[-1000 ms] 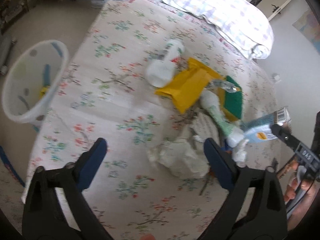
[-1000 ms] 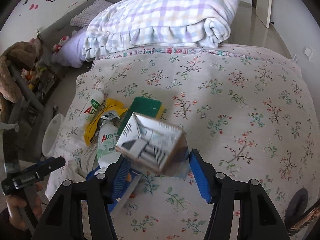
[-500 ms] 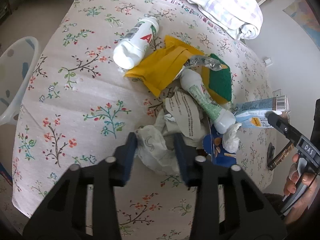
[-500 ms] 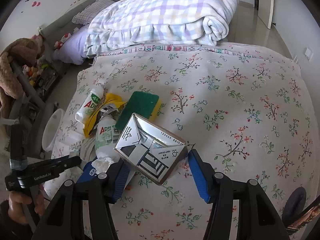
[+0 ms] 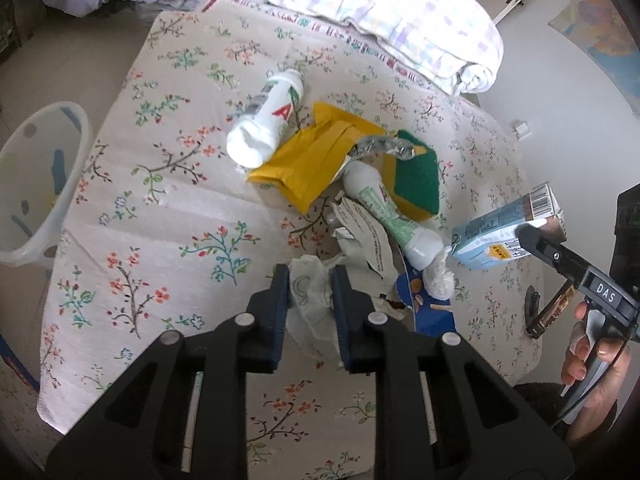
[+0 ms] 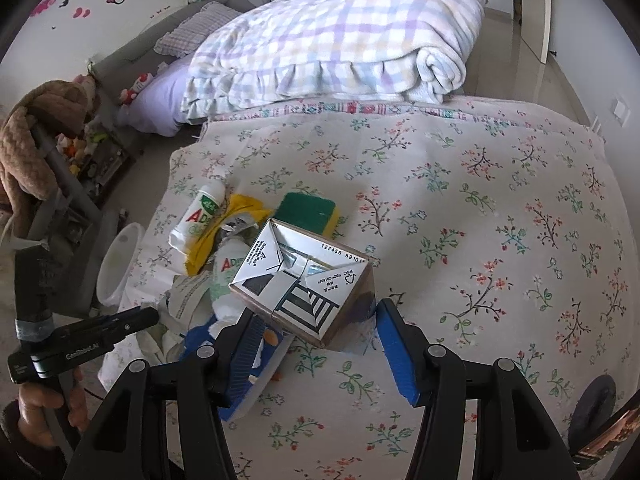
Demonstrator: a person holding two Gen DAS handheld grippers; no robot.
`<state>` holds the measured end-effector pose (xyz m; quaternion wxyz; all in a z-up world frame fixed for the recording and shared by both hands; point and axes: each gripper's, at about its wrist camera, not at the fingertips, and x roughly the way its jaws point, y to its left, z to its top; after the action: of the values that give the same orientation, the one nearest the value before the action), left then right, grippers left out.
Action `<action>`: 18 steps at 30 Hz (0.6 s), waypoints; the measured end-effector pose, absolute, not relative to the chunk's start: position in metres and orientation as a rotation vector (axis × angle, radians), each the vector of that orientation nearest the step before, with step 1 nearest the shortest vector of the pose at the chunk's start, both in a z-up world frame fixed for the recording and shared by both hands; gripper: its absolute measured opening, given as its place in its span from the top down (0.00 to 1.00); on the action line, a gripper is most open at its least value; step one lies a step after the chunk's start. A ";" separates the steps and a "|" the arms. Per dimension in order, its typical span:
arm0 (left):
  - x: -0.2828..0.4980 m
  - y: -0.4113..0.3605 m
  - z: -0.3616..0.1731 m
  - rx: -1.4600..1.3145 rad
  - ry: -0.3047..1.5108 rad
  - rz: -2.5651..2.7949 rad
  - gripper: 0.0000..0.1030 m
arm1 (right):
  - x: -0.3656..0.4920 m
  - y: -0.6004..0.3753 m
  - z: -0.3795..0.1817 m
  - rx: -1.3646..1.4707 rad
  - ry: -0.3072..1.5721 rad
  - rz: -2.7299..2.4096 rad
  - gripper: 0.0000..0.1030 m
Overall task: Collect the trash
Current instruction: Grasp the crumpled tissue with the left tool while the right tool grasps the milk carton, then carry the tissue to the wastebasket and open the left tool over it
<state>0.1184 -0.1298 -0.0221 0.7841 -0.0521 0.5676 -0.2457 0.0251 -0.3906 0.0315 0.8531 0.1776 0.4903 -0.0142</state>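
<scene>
While soft crumpled white tissue paper [image 5: 310, 300] bulges between the ribbed blue pads, my left gripper [image 5: 309, 280] has just been closing and now pinches that wad in a narrow gap at the near edge of the litter heap. My right gripper [image 6: 316, 320] stands about half open, clamped on a boxy blue-and-silver drink carton [image 6: 304, 284] with a glossy folded foil end, lifted at the heap's right side. Lying on the flat, flower-printed bedspread [image 5: 168, 208] are a smooth white plastic bottle with green label [image 5: 266, 120] far left, a creased yellow foil wrapper [image 5: 316, 160], a flat green-and-yellow scouring sponge [image 5: 416, 172], a second white bottle [image 5: 388, 216] and a printed paper slip [image 5: 368, 236], all touching or overlapping. A round translucent plastic bin [image 5: 36, 184] stands on the floor just beyond the bedspread's left edge. Between heap and bin the cloth lies bare; right of the carton it runs open to the far edge.
</scene>
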 end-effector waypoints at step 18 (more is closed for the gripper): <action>0.124 -0.086 0.003 -0.196 1.133 -0.463 0.78 | 0.033 -0.369 0.049 0.405 0.974 0.029 0.43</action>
<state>0.1241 -0.0858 0.0032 0.8140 -0.0920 0.5308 -0.2170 0.0327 -0.3694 0.0494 0.8640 0.1930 0.4649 0.0138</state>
